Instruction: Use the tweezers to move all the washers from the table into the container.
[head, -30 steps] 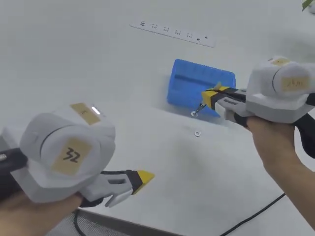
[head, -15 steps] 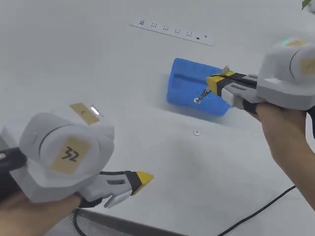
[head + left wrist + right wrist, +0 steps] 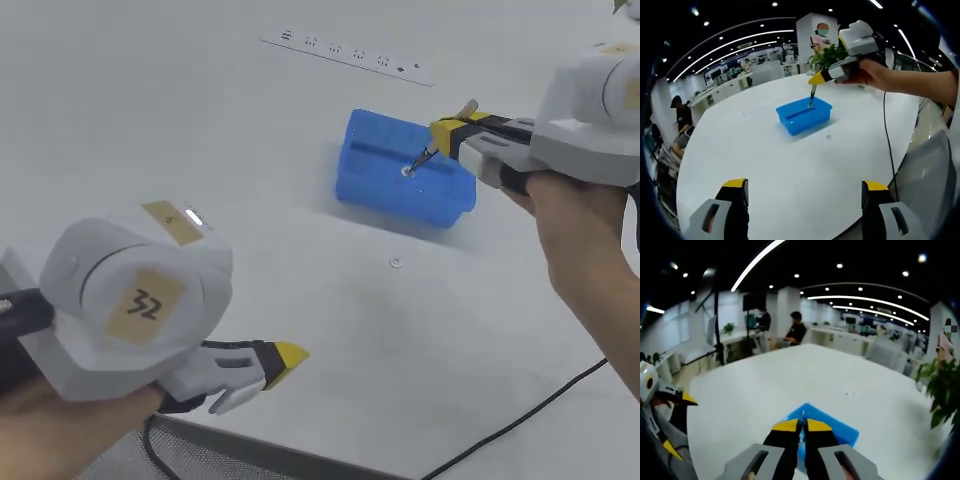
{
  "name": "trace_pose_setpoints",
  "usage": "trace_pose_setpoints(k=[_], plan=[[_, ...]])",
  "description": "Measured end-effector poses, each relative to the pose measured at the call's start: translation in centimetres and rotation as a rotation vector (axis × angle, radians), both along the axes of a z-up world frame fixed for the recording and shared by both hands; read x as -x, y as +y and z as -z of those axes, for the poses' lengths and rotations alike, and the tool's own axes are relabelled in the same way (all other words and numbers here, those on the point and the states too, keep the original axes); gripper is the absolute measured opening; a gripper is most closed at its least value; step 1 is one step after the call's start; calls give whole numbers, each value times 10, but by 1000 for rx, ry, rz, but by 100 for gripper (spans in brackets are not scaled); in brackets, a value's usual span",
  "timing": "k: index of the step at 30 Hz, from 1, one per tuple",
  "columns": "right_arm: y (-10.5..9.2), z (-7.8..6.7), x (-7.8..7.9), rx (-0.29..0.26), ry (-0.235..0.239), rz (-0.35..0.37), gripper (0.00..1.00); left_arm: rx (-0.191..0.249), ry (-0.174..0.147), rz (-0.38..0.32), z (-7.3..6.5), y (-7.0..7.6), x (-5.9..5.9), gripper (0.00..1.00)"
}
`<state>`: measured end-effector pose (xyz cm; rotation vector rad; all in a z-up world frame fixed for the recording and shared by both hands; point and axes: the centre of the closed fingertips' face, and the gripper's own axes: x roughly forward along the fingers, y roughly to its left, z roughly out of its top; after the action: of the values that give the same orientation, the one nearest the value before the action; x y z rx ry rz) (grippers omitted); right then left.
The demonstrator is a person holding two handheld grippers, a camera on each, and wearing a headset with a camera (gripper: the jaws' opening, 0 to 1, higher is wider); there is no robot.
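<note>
1. The right gripper [image 3: 447,134] is up over the far side of the white table [image 3: 250,150]. A hand holds it.
2. Its two jaws are pressed close together. They pinch the top end of the tweezers [image 3: 421,160].
3. In the head view the tweezers slant down and to the left from the yellow jaw tips. In the left gripper view they point almost straight down, so their long side stands nearly upright with the thin tips at the bottom.
4. The thin tips hang over the inside of the blue container [image 3: 400,212]. I cannot tell if they touch its floor.
5. A small washer [image 3: 408,172] sits right at the tips of the tweezers, over the container.
6. Another washer on the table [image 3: 396,263] lies flat just in front of the container, a little apart from its front wall.
7. The container is a shallow box. Its long side runs across the head view, tipped a little.
8. The left gripper [image 3: 268,372] is low and close to the person, near the table's front edge, well apart from the container. Its jaws stand wide open with nothing between them, and they point toward the container.
9. A white power strip [image 3: 345,55] lies on the table behind the container.
10. A black cable [image 3: 530,415] runs over the table's front right part.
</note>
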<state>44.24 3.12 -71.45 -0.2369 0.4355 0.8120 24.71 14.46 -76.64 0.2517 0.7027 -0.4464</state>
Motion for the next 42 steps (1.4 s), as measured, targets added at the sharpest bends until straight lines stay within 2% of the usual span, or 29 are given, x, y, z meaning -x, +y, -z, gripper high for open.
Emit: trace_pose_setpoints(k=[5,13,25,28,37,42], plan=[[-1,9,-7,-9,23,13,0,-4,5,-3,1,1,0,96],[-1,31,-18,19,39,32,0,-9,14,2,5,0,1,96],[2,59,-20,65,74,32,0,-11,16,-2,5,2,2,96],[1,65,-20,68,81,35,0,5,19,3,4,0,3,97],[5,69,-17,51,100,42,0,-5,22,2,5,1,4,97],[6,72,-18,71,97,39,0,-4,21,-1,5,1,3,96]])
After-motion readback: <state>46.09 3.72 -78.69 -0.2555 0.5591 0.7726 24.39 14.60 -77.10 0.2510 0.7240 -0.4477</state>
